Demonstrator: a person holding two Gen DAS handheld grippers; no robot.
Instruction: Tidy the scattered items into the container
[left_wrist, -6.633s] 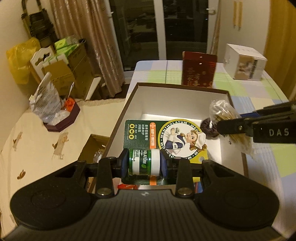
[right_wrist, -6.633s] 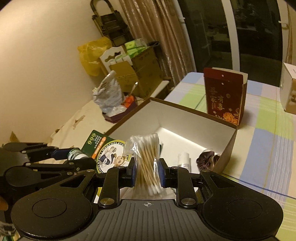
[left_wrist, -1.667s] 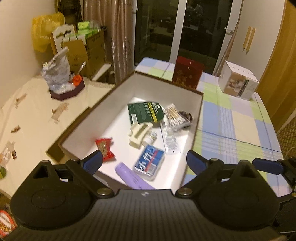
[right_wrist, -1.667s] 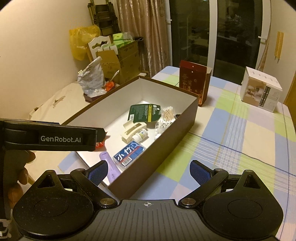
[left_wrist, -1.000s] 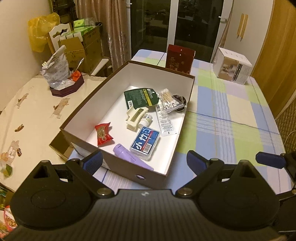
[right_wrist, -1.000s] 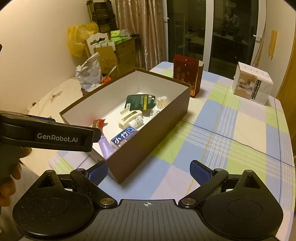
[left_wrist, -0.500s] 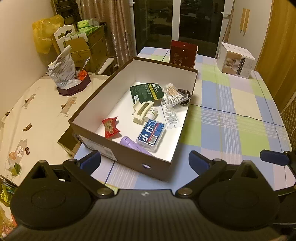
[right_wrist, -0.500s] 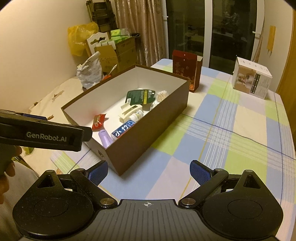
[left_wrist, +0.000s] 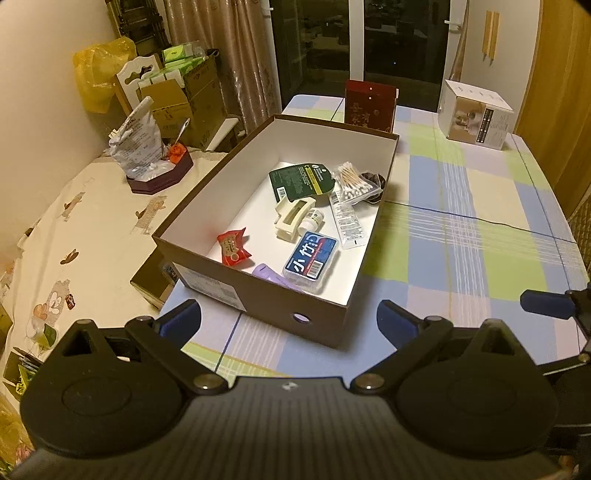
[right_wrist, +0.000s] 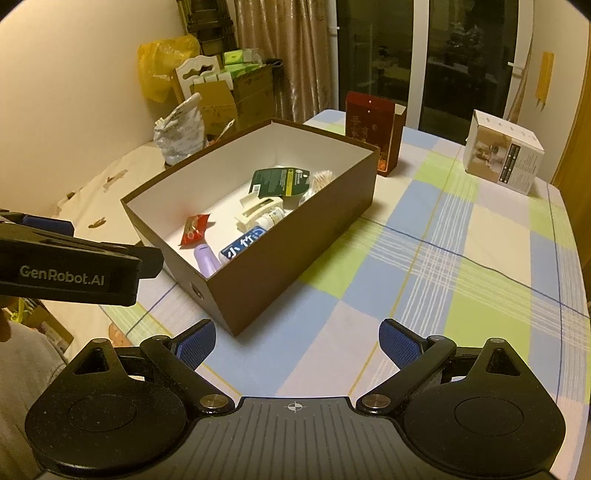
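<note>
Items all lie inside the brown box at bench centre, nothing loose on the checked cloth. Left claw and right claw both spread wide, empty, held back at the box's 6 o'clock. Cotton swab bag at 1 o'clock: light, crinkly, slippery; pinch mid-bundle. Blue case near 5 o'clock: stiff, grip across its short sides. Red sachet at 8 o'clock: soft, flat. Task judged near done.
</note>
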